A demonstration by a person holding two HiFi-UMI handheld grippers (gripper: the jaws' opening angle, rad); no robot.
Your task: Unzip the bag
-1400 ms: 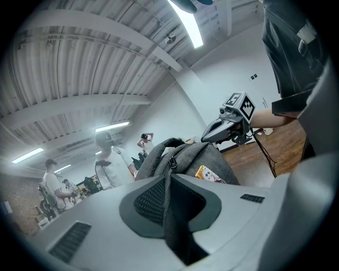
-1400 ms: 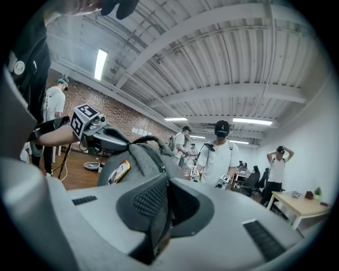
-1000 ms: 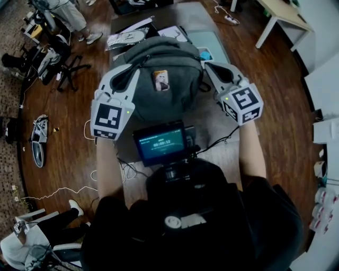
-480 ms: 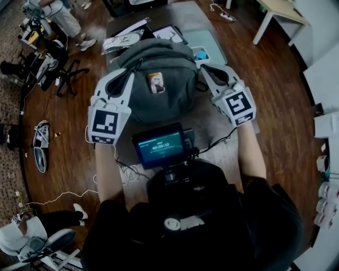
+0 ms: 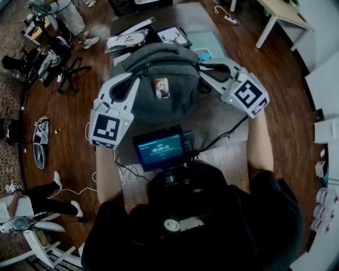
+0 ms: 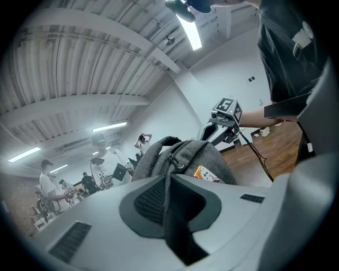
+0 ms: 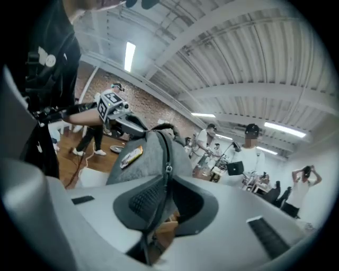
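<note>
A grey backpack (image 5: 164,87) with a small orange badge (image 5: 160,88) lies on the table in the head view. My left gripper (image 5: 131,80) is at the bag's left side. In the left gripper view a fold of the bag's grey fabric (image 6: 175,211) is pinched in my left gripper (image 6: 170,180), below a zipper pull (image 6: 177,162). My right gripper (image 5: 204,66) reaches the bag's upper right. In the right gripper view my right gripper (image 7: 161,185) has just been opening: the zipper seam (image 7: 166,153) runs through the gap, and the pads stand off it.
A small screen (image 5: 159,148) on a rig sits just below the bag, with a cable (image 5: 225,135) running to the right. Papers (image 5: 127,38) and a teal item (image 5: 204,53) lie behind the bag. Chairs (image 5: 63,66) and people are on the left floor, and a white table (image 5: 283,16) stands top right.
The right gripper has rolled and swung up to the bag's upper right corner, and its marker cube sits further right. The left gripper has stayed at the bag's left side.
</note>
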